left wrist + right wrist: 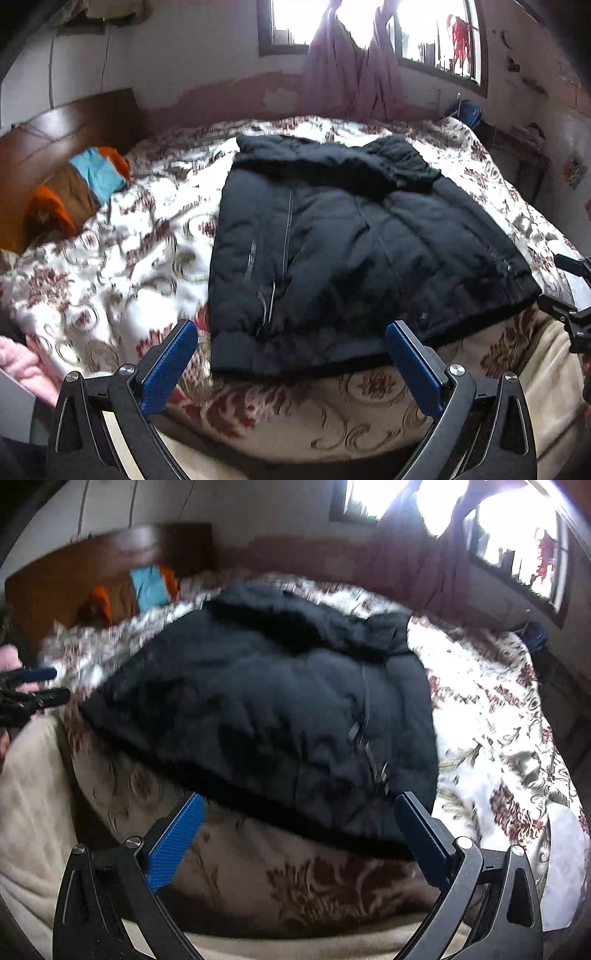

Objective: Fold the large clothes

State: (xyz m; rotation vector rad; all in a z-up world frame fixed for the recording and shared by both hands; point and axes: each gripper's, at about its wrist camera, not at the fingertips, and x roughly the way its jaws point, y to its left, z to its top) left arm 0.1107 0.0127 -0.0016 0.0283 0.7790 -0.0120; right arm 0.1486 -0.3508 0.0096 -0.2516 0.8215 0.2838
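A large black padded jacket (pixel 351 251) lies flat on a floral bedspread (pixel 110 258), collar toward the far wall and hem toward me. My left gripper (pixel 291 332) is open just above the hem, nothing between its blue pads (pixel 170 365). In the right wrist view the same jacket (pixel 266 709) fills the middle. My right gripper (pixel 299 805) is open over the near hem, holding nothing. The right gripper's black frame shows at the right edge of the left wrist view (pixel 572 317). The left gripper appears at the left edge of the right wrist view (pixel 37 686).
A wooden headboard (pixel 66 125) with an orange, brown and blue pillow (pixel 81 184) stands at the left. A window (pixel 369 22) with tied purple curtains (pixel 351 70) is behind the bed. A beige blanket (pixel 33 794) hangs over the near bed edge. A pink sleeve (pixel 26 365) shows at lower left.
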